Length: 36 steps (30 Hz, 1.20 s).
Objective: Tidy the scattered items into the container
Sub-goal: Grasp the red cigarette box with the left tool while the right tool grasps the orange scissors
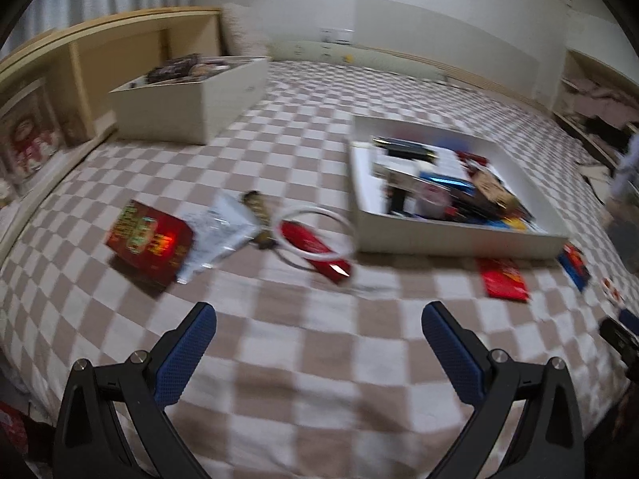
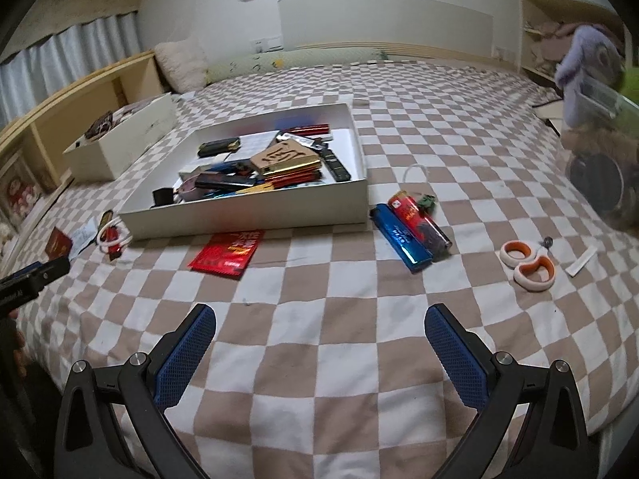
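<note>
A shallow white tray [image 1: 459, 237] [image 2: 247, 213] holding several small items lies on the checked bed cover. In the left wrist view, which is blurred, a red box [image 1: 149, 239], a clear packet [image 1: 223, 227], a white ring [image 1: 315, 235] over a red lighter [image 1: 315, 249] and a red packet [image 1: 504, 279] lie in front of it. My left gripper [image 1: 319, 319] is open and empty above the cover. The right wrist view shows the red packet [image 2: 227, 253], a blue lighter [image 2: 401, 235], a red lighter [image 2: 419, 219] and scissors [image 2: 527, 263]. My right gripper [image 2: 319, 319] is open and empty.
A taller white box [image 1: 187, 99] [image 2: 120, 143] with things inside stands at the bed's left, by a wooden shelf [image 1: 100, 52]. Pillows [image 2: 183, 64] line the headboard. A shelf unit [image 2: 559, 40] with clothes stands at the right. A white paper strip [image 2: 582, 261] lies near the scissors.
</note>
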Available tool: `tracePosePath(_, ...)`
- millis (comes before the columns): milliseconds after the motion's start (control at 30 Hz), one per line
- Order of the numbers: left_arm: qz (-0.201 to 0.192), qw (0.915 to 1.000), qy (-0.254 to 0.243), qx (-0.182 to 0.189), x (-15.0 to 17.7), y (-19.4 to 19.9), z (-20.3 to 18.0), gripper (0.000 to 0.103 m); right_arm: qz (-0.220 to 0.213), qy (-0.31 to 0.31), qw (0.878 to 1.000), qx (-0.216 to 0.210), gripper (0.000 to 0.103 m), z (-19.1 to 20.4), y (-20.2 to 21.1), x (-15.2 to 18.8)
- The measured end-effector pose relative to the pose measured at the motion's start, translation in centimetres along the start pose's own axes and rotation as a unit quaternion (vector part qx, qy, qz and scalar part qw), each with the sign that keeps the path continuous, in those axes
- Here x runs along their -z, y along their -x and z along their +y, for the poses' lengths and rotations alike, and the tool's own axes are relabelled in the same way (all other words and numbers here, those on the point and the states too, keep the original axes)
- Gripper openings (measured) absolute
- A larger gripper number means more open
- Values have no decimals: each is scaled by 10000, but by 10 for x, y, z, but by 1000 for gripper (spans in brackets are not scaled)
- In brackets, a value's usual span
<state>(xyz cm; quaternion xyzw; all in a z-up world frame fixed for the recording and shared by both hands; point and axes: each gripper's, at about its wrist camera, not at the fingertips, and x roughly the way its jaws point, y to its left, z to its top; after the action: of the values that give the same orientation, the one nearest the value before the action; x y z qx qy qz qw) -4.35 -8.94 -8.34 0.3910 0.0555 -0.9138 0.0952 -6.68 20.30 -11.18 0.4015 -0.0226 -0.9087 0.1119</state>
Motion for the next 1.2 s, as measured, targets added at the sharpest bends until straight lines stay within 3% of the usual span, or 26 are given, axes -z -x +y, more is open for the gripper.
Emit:
tracePosePath(167,32,9983,448,-358,-5,-15,32,103,121,-136,9998,34,103,-6,-10,3)
tracePosePath(367,92,9903,1311,-441,-13,-32,60,103,220,-124,9997,11,103,-4,-20,10)
tracePosePath(533,110,9755,2046,-806,-21,-44,81,103,193,91,9997,69,103,4,-25,17)
tracePosePath(633,121,9595,2580,-1122,-21,-50,94,103,164,116,9998,81,103,6,-26,20)
tracePosePath(767,230,9450,3095,-1034,-21,-63,106,102,219,43,9997,63,103,6,-30,24)
tracePosePath(900,113,9371,3332,-1034,-21,-66,112,99,263,214,9994,102,103,7,-31,27)
tracePosePath(1033,67,9361,3362,-1038,-22,-67,117,77,350,174,9992,107,103,3,-30,22)
tracePosePath(1200,-2,9433,3211,-844,-19,-64,125,71,256,-240,9990,287,103,-29,-24,6)
